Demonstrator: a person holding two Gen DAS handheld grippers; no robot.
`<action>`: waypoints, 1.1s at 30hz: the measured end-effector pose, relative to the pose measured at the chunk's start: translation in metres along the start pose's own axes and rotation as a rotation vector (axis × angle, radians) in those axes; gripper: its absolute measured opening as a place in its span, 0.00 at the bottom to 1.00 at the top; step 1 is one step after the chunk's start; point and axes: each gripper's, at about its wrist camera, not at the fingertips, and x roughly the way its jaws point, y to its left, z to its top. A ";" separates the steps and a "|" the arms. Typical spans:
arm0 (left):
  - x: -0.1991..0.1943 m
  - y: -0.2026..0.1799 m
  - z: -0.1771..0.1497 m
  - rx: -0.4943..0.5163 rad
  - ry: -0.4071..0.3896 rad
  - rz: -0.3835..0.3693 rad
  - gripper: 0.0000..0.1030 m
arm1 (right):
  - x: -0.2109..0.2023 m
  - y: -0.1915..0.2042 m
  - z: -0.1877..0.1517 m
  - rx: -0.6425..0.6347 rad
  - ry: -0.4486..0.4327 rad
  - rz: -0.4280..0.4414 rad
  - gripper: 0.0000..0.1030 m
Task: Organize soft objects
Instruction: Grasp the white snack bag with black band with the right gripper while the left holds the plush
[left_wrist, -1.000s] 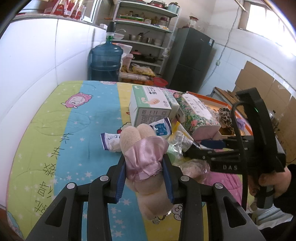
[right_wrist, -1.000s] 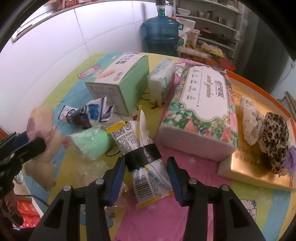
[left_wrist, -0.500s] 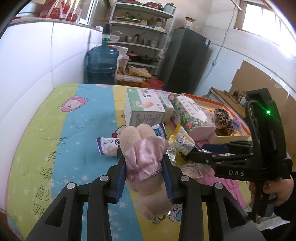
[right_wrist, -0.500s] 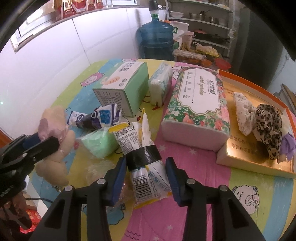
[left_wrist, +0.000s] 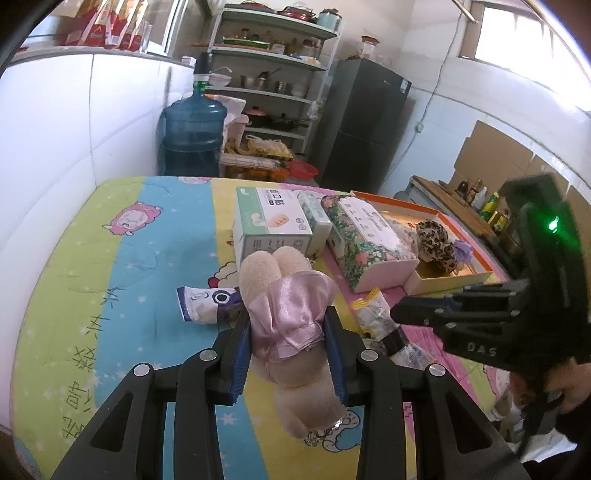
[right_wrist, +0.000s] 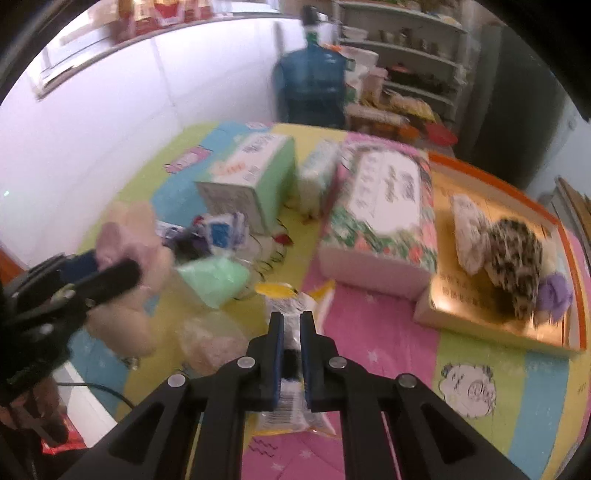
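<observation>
A: What stands behind the blue water jug (left_wrist: 194, 138)?

B: A white tiled wall (left_wrist: 74, 122) runs to its left. Just right of the jug is a metal shelf rack (left_wrist: 273, 77) with 4 shelves of pots and bowls.

A: And further right?

B: A dark fridge (left_wrist: 364, 123), then a bright window (left_wrist: 517, 40) high above flattened cardboard (left_wrist: 495, 151).

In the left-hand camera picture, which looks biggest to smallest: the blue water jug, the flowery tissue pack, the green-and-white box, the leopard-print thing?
1. Blue water jug.
2. Flowery tissue pack and green-and-white box: too alike to rank.
3. Leopard-print thing, smallest.
The jug stands farthest away, so it's likely truly largest.
</observation>
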 end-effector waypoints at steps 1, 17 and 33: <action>0.000 0.000 0.000 0.001 -0.003 0.000 0.36 | 0.003 -0.005 -0.001 0.026 0.014 -0.009 0.12; -0.004 0.003 -0.001 -0.015 0.000 0.020 0.36 | 0.028 -0.015 -0.005 0.065 0.069 0.030 0.75; -0.003 0.012 -0.003 -0.037 0.000 0.029 0.36 | 0.060 -0.006 -0.019 0.037 0.165 -0.123 1.00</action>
